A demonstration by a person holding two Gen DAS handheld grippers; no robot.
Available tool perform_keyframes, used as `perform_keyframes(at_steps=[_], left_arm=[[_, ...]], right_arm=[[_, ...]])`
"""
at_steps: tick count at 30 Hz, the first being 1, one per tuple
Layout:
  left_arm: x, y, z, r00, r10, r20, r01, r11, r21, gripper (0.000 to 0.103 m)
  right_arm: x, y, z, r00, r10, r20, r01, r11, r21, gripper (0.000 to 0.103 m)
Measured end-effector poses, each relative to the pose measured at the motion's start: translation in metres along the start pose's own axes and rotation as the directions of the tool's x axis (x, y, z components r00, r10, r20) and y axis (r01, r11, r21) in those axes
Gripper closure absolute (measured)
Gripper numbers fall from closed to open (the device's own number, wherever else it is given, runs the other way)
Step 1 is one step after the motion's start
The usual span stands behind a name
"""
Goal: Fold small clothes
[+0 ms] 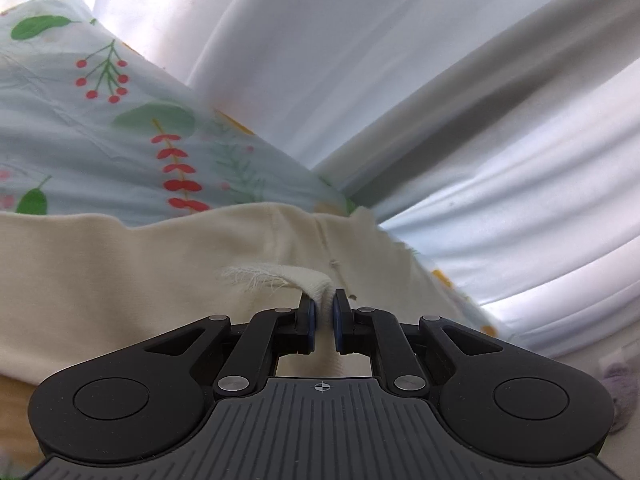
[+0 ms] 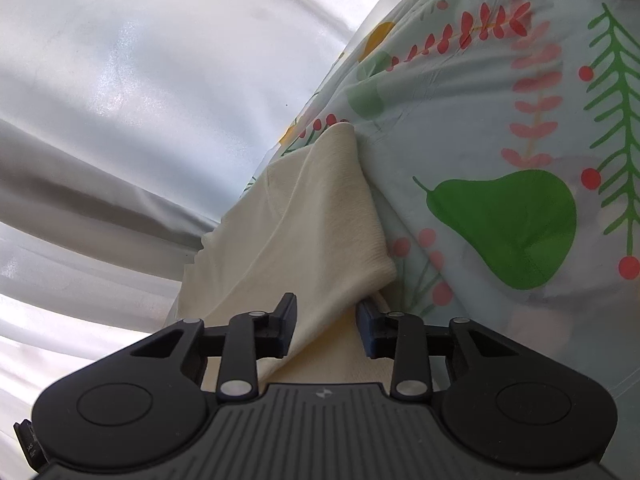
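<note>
On the leaf-print cloth (image 1: pixel 80 128), left tongs (image 1: pixel 323 304) pinch the cream garment's (image 1: pixel 120 280) frayed tab, right tongs (image 2: pixel 327 312) stand apart astride its fold — lift both evenly, keeping edges taut.

This looks like a room in a home. A table is covered with a thin cloth (image 1: pixel 120 128) that has a pale blue ground and pictures of green leaves, red berries and a big green pear (image 2: pixel 508 228) on it. Behind the table hang white curtains (image 1: pixel 360 60) in long soft folds, and daylight shines through them. A small cream piece of clothing (image 2: pixel 312 208) lies on the printed cloth, the kind of washing people fold at home.
</note>
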State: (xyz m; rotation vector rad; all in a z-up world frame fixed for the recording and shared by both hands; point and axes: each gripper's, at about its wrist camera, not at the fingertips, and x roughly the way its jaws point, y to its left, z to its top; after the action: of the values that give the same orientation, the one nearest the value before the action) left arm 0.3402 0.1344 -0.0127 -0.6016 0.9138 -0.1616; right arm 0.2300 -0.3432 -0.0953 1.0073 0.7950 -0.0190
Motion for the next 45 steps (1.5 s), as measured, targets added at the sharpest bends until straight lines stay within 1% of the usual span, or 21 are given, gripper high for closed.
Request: perform_keyframes(at_steps=[1,4,7,10,12,15,17,19,21,22,25,26,27,29,33,35,38,41,43,44,45], left_arm=[[0.005,0.0,-0.003,0.999,0.031,-0.011,-0.031,0.999,0.036,0.092],[0.021,0.003,-0.012,0.995,0.085,-0.056,-0.08,0.992,0.093,0.092],[0.03,0.004,-0.019,0.989,0.133,-0.063,-0.123,0.982,0.144,0.091],[0.03,0.001,-0.021,0.991,0.113,-0.066,-0.102,0.981,0.163,0.091],[0.027,-0.001,-0.021,0.994,0.096,-0.056,-0.085,0.982,0.166,0.091],[0.031,0.0,-0.021,0.991,0.116,-0.068,-0.103,0.979,0.174,0.091],[0.032,0.002,-0.023,0.989,0.124,-0.082,-0.108,0.977,0.182,0.089],[0.03,0.004,-0.026,0.99,0.11,-0.091,-0.09,0.977,0.194,0.08],[0.025,0.007,-0.027,0.991,0.083,-0.102,-0.062,0.979,0.194,0.071],[0.024,0.008,-0.028,0.991,0.071,-0.11,-0.049,0.98,0.192,0.07],[0.025,0.009,-0.029,0.991,0.05,-0.126,-0.025,0.981,0.194,0.071],[0.025,0.009,-0.029,0.991,0.056,-0.125,-0.03,0.98,0.198,0.073],[0.026,0.008,-0.03,0.991,0.062,-0.12,-0.037,0.978,0.205,0.08],[0.027,0.007,-0.03,0.992,0.068,-0.11,-0.044,0.977,0.209,0.083],[0.027,0.002,-0.031,0.993,0.07,-0.098,-0.046,0.972,0.229,0.086],[0.028,0.001,-0.032,0.992,0.089,-0.093,-0.064,0.967,0.246,0.087],[0.029,0.002,-0.032,0.991,0.103,-0.089,-0.078,0.965,0.25,0.087],[0.027,0.002,-0.033,0.992,0.091,-0.085,-0.067,0.966,0.251,0.087],[0.026,0.0,-0.032,0.993,0.081,-0.085,-0.057,0.967,0.249,0.087],[0.025,0.0,-0.032,0.993,0.075,-0.087,-0.052,0.968,0.247,0.087],[0.025,-0.001,-0.032,0.993,0.071,-0.09,-0.047,0.968,0.245,0.087]], right_arm=[[0.002,0.001,0.0,1.0,-0.013,0.004,0.014,1.0,-0.015,0.095],[0.005,0.004,-0.002,0.998,-0.056,0.013,0.057,0.996,-0.07,0.096],[0.004,0.015,-0.005,0.994,-0.095,0.046,0.1,0.984,-0.148,0.096],[0.0,0.028,-0.01,0.983,-0.141,0.115,0.166,0.955,-0.246,0.096],[0.0,0.031,-0.01,0.976,-0.162,0.149,0.198,0.942,-0.271,0.096],[0.0,0.03,-0.009,0.974,-0.173,0.146,0.209,0.935,-0.286,0.096],[-0.001,0.036,-0.012,0.973,-0.192,0.131,0.226,0.916,-0.333,0.096],[-0.007,0.04,-0.014,0.971,-0.212,0.111,0.239,0.894,-0.378,0.084],[-0.019,0.046,-0.017,0.974,-0.199,0.109,0.227,0.869,-0.44,0.082],[-0.025,0.049,-0.017,0.978,-0.183,0.102,0.21,0.86,-0.465,0.082],[-0.034,0.059,-0.015,0.983,-0.148,0.113,0.185,0.834,-0.519,0.082],[-0.032,0.064,-0.015,0.98,-0.152,0.129,0.198,0.816,-0.543,0.082],[-0.028,0.069,-0.015,0.975,-0.167,0.149,0.223,0.793,-0.567,0.082],[-0.012,0.077,-0.014,0.965,-0.2,0.168,0.261,0.755,-0.601,0.08],[0.023,0.082,-0.018,0.966,-0.233,0.116,0.252,0.732,-0.632,0.08],[0.035,0.085,-0.026,0.962,-0.253,0.103,0.256,0.7,-0.667,0.08],[0.044,0.09,-0.035,0.948,-0.285,0.142,0.294,0.615,-0.732,0.083],[0.048,0.097,-0.041,0.931,-0.32,0.175,0.329,0.528,-0.783,0.084],[0.052,0.1,-0.045,0.903,-0.359,0.236,0.387,0.441,-0.81,0.084],[0.054,0.1,-0.045,0.888,-0.375,0.265,0.415,0.408,-0.813,0.084],[0.055,0.099,-0.044,0.879,-0.385,0.282,0.433,0.395,-0.81,0.084]])
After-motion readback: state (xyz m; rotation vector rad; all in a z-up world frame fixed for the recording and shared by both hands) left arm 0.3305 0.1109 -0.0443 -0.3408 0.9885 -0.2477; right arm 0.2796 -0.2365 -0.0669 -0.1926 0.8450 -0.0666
